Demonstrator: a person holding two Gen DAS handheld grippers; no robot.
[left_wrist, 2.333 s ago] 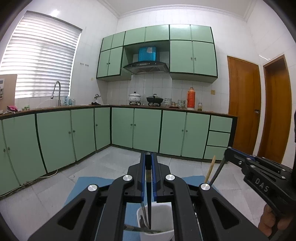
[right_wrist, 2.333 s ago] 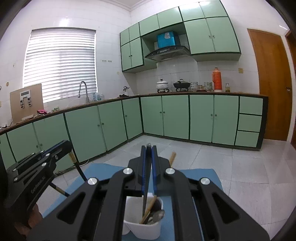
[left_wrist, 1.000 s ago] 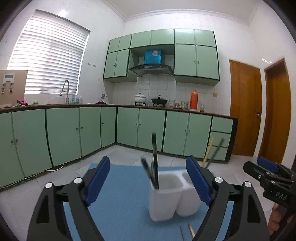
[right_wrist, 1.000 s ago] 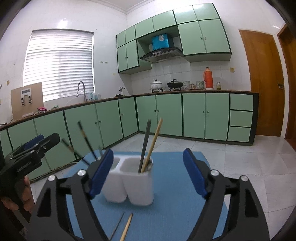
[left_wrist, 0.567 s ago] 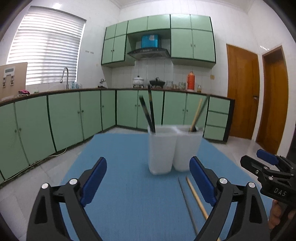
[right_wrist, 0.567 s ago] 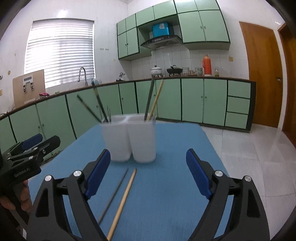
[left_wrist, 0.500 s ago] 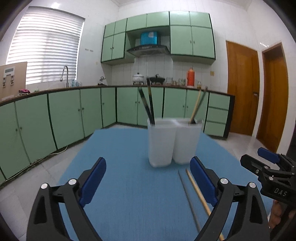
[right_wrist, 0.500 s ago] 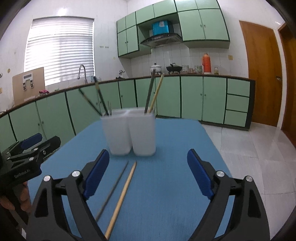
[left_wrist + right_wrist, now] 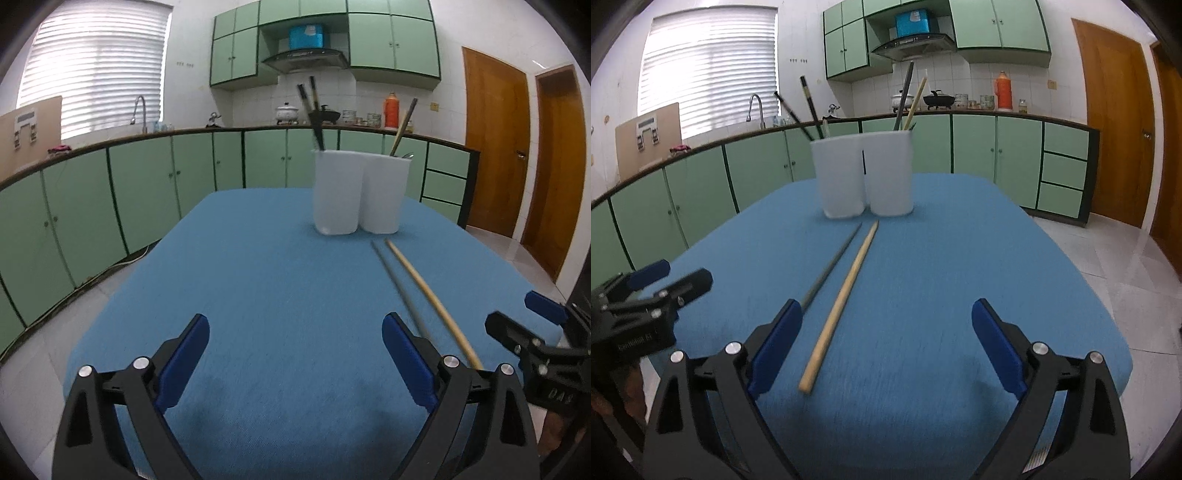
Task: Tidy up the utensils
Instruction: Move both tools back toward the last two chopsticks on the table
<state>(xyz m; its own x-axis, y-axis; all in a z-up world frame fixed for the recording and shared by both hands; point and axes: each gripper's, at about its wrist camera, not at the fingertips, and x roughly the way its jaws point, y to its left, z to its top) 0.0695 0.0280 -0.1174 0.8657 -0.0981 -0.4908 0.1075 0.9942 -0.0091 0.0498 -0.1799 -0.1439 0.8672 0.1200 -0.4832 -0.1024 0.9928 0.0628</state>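
A white two-compartment utensil holder (image 9: 358, 194) (image 9: 864, 175) stands at the far end of a blue mat (image 9: 277, 314) (image 9: 942, 277). Dark chopsticks (image 9: 312, 110) lean in one compartment; a wooden and a grey chopstick (image 9: 908, 99) stand in the other. A wooden chopstick (image 9: 428, 299) (image 9: 842, 302) and a grey metal chopstick (image 9: 397, 284) (image 9: 833, 264) lie side by side on the mat. My left gripper (image 9: 295, 362) is open and empty, left of the loose chopsticks. My right gripper (image 9: 886, 347) is open and empty, with the wooden chopstick's near end between its jaws' line.
The mat covers a table in a kitchen with green cabinets (image 9: 147, 192) and wooden doors (image 9: 495, 147). Each gripper shows at the edge of the other's view: the right one (image 9: 543, 354) and the left one (image 9: 639, 310).
Both grippers have opened, let go of the chopsticks over the holder, and pulled back and down toward the near edge of the mat. The holder now stands farther away.
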